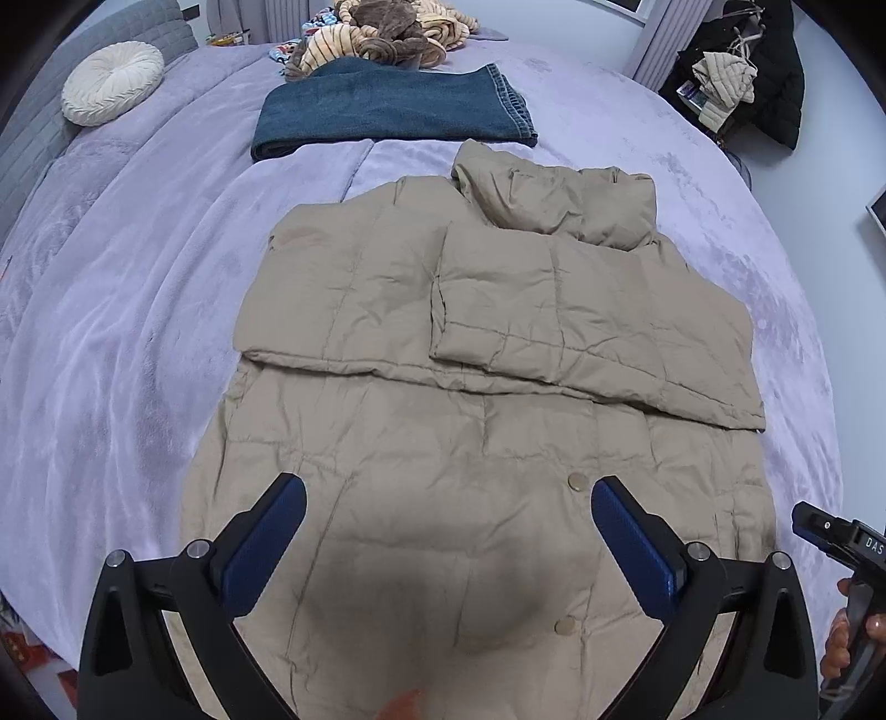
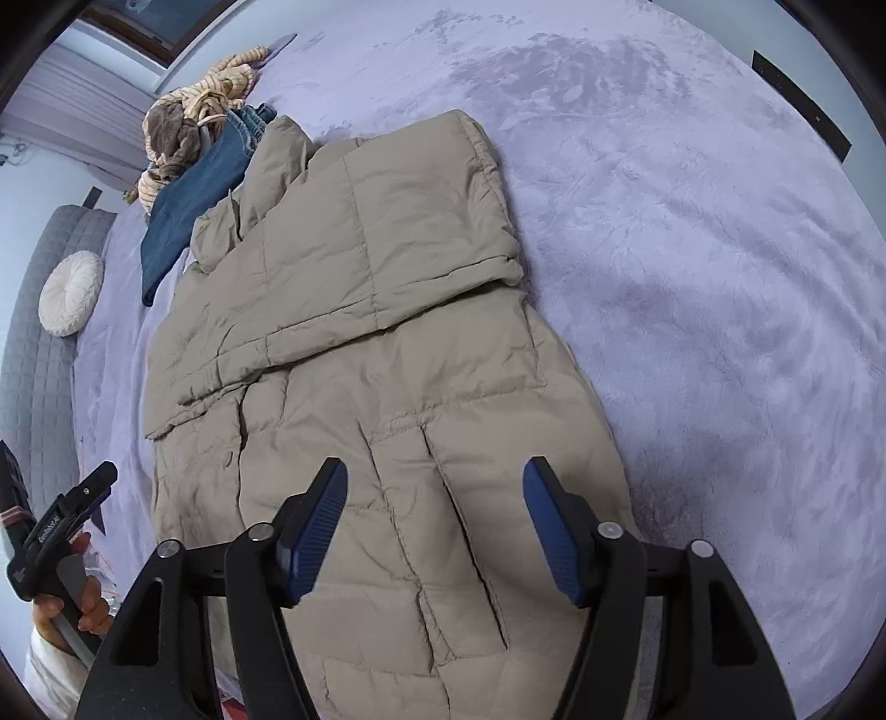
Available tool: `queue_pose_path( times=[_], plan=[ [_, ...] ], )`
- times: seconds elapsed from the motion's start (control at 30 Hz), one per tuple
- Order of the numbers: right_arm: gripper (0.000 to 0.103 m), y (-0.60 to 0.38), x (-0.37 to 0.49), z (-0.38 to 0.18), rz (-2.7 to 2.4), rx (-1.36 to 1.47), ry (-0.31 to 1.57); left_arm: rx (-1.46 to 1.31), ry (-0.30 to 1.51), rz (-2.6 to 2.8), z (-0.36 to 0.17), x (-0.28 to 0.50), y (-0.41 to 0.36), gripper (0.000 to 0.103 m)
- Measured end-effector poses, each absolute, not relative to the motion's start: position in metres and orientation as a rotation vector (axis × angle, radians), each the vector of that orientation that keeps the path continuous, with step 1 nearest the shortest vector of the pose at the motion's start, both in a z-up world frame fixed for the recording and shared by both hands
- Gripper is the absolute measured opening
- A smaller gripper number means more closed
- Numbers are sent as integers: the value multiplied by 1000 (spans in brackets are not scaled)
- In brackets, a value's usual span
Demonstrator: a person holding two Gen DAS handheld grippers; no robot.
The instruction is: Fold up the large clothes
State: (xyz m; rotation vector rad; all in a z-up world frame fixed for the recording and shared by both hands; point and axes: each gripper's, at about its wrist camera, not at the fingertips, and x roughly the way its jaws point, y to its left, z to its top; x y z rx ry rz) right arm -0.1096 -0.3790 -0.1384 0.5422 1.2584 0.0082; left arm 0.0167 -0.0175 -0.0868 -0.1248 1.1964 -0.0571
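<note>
Both hand-held grippers (image 1: 448, 534) (image 2: 434, 523) wide open, empty, above jacket (image 1: 470, 354).

Left gripper (image 1: 448, 498) jaws spread wide, blue pads (image 1: 266, 545) at 7 and 5 o'clock, empty, right gripper (image 2: 434, 487) likewise parted, nothing between its fingers, both hovering, hand-held

Setting: bedroom in a home. Evidence: wide bed (image 1: 138, 332) covered by a lilac plush blanket; grey quilted headboard (image 1: 111, 33) along one side; round cream pleated cushion (image 1: 112, 83) resting against it; folded blue jeans (image 1: 387, 111) and a heap of striped and brown soft fabrics (image 1: 382, 33) at the far end of the bed; dark coats and a pale puffer garment hanging (image 1: 736, 77) by the wall; pale curtain (image 1: 659, 50) beside them.
</note>
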Motion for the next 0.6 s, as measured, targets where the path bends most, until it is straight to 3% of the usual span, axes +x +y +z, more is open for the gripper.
queue_pose_path(
  times=[0.33, 0.43, 0.6],
  plan=[
    [80, -371, -139, -125, 31, 559, 1260, -150, 1250, -40, -82, -33, -13, 103],
    [92, -370, -152, -125, 14, 585, 1236, -147, 1271, -65, -89, -44, -9, 103],
    [92, -360, -177, -128, -33, 615, 1212, -122, 1283, -92, -97, -65, 2, 103]
  ],
)
